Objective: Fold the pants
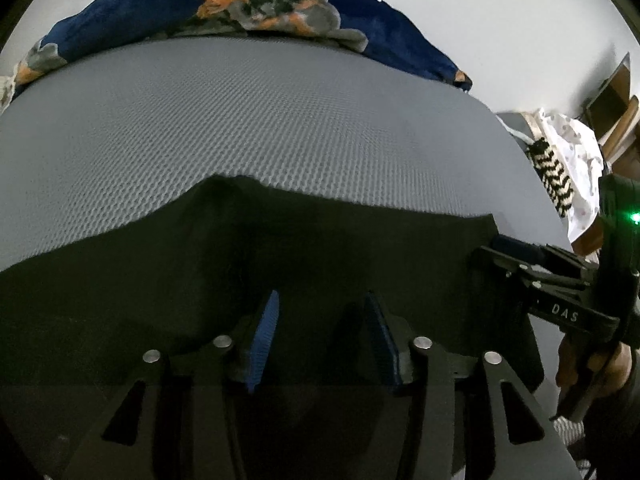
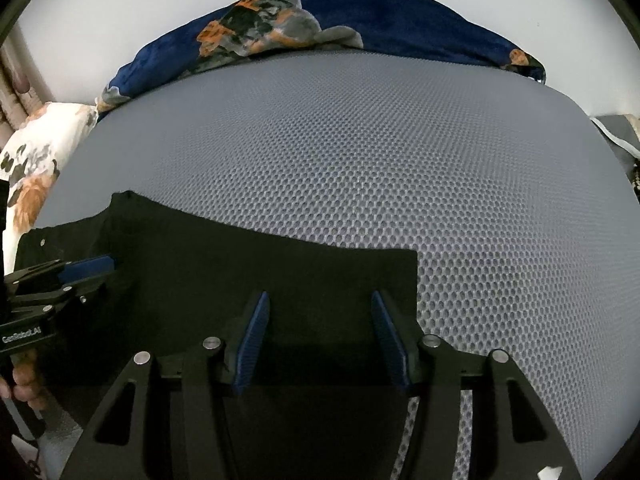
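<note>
Black pants (image 1: 280, 248) lie flat on the grey mesh mattress (image 1: 240, 120), folded into a long dark band across the near edge; they also show in the right wrist view (image 2: 248, 272). My left gripper (image 1: 322, 300) is open just above the pants, its blue pads apart. My right gripper (image 2: 318, 298) is open over the pants' right end, near their straight right edge. Each gripper shows in the other's view: the right one (image 1: 516, 258) at the pants' right end, the left one (image 2: 94, 266) at their left part.
A navy blanket with orange and grey flowers (image 1: 260, 4) is bunched along the mattress's far edge. A floral pillow (image 2: 36, 152) lies at the left. Patterned cloth (image 1: 560, 168) and wooden furniture (image 1: 616, 104) stand past the right edge.
</note>
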A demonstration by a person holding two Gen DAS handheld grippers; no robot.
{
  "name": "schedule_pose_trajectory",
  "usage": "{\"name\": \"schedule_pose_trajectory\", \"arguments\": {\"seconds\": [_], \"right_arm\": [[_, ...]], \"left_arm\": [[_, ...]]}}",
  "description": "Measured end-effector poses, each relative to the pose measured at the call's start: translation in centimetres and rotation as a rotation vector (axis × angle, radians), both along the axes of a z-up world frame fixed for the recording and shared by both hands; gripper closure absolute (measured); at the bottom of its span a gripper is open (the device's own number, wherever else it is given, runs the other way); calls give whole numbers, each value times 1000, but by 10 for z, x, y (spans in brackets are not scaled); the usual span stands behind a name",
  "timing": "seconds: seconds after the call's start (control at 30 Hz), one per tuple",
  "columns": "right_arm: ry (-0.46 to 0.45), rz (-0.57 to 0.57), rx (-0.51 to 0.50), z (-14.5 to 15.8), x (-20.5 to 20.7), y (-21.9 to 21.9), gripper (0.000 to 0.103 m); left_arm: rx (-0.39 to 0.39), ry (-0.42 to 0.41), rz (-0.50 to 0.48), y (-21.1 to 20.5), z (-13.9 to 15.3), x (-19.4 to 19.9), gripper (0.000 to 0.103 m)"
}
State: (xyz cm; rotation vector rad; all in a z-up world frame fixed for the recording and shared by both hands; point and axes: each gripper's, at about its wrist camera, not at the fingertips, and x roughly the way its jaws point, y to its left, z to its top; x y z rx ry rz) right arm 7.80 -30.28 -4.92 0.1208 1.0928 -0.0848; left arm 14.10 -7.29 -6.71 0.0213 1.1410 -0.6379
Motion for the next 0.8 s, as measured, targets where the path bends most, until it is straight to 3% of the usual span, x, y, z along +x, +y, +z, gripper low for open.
{"name": "schedule_pose_trajectory", "arguments": {"seconds": [0.07,0.43,0.8], "right_arm": [[10,0,3,-1,-4,2,51],[60,47,47,-4,-31,28,50],[112,146,162,-8,-52,83,49]], "left_arm": [[26,7,7,6,2,-5,49],[62,-14,89,72,25,-35,48],[32,-32,285,182,55,-51,47]]}}
